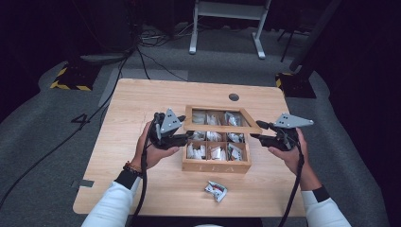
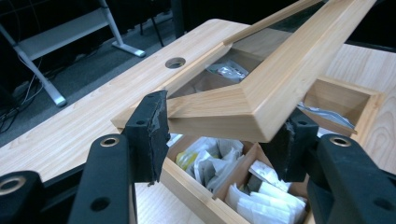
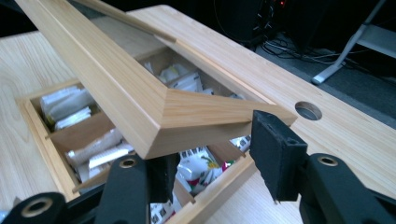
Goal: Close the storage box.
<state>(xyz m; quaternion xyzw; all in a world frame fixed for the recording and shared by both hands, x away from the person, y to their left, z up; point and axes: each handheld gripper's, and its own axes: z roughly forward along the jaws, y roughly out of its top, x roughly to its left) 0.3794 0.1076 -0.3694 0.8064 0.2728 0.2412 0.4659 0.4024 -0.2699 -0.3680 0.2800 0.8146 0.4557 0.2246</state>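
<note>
My forearms come in at the bottom of the high view, and just beyond them a loose packet (image 1: 216, 190) lies on the table (image 1: 142, 104), near its front edge. Past it sits the box (image 1: 216, 164), its compartments full of packets. My left gripper (image 1: 185, 138) and right gripper (image 1: 257, 131) each meet a front corner of the lid (image 1: 222, 126), which is raised and tilted over the box, hinged side away from me.

In the left gripper view, my jaws stand on either side of the lid's corner (image 2: 252, 105); one pad (image 2: 149, 133) presses its short edge and the other sits under the long rail, so I judge I am grasping it.

In the right gripper view, the lid's other corner (image 3: 163, 116) lies between my jaws, but the near pad (image 3: 275, 149) looks just clear of the wood; I cannot tell if I am clenched on it.

The lid is stiff wood with what looks like a clear pane, probably light but smooth. The frame corners are the place to hold, lifting both evenly.
</note>
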